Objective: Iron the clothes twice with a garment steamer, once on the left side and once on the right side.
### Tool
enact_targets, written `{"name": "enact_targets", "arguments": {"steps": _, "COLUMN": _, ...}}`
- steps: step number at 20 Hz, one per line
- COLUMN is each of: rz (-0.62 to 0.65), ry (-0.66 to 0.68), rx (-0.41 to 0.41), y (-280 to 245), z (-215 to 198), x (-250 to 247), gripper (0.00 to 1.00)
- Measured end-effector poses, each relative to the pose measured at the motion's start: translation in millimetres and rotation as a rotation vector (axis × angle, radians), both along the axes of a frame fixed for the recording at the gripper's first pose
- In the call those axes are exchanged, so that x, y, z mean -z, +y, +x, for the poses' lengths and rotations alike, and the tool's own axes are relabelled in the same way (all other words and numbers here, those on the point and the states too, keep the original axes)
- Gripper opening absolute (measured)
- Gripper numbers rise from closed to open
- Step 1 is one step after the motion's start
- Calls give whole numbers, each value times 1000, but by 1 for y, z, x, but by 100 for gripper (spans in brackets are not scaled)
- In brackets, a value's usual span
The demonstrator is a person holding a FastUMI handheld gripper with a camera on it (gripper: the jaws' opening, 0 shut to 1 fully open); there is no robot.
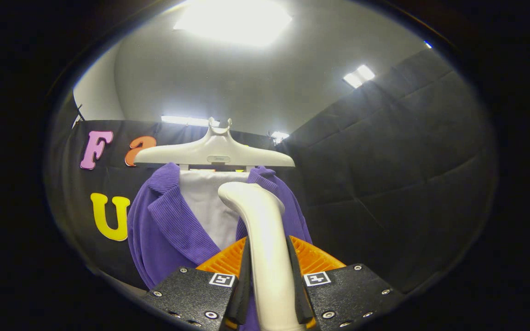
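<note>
Gripper: lower centre of the frame — both fingers pressed against the sides of the steamer handle, clamped on it.
Garment steamer: white, curved handle rising from between the fingers up to mid-frame; its rounded head sits in front of the garment's open collar. Whether the head touches the cloth cannot be told.
Purple garment: ribbed fabric with lapels, hanging centre-left, just beyond the fingers; open at the front.
White panel: pale cloth showing between the two lapels, behind the steamer head.
Hanger: white, broad-shouldered, above the garment at centre — the purple shoulders hang below its two ends.
Booth wall: black padded cloth, right half and behind the garment.
Ceiling lights: one large bright panel at the top centre, a smaller one at the upper right.
</note>
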State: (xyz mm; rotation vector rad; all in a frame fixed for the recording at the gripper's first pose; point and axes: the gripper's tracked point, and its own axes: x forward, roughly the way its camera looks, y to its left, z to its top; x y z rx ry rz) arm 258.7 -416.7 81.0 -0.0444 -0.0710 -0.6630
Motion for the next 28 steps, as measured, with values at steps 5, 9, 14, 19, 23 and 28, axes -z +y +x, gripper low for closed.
{"name": "enact_targets", "arguments": {"steps": 5, "rz": 38, "ry": 51, "rx": 14, "y": -3, "z": -10, "x": 44, "gripper": 39}}
{"name": "enact_targets", "arguments": {"steps": 9, "rz": 65, "ry": 102, "rx": 24, "y": 0, "z": -22, "x": 75, "gripper": 40}}
{"name": "enact_targets", "arguments": {"steps": 14, "rz": 111, "ry": 155, "rx": 34, "y": 7, "z": -41, "x": 112, "gripper": 40}}
{"name": "enact_targets", "arguments": {"steps": 19, "rz": 153, "ry": 192, "rx": 47, "y": 10, "z": -62, "x": 139, "gripper": 40}}
{"name": "enact_targets", "arguments": {"steps": 23, "rz": 199, "ry": 228, "rx": 69, "y": 10, "z": -76, "x": 171, "gripper": 40}}
{"name": "enact_targets", "arguments": {"steps": 28, "rz": 242, "ry": 297, "rx": 76, "y": 9, "z": -92, "x": 213, "gripper": 40}}
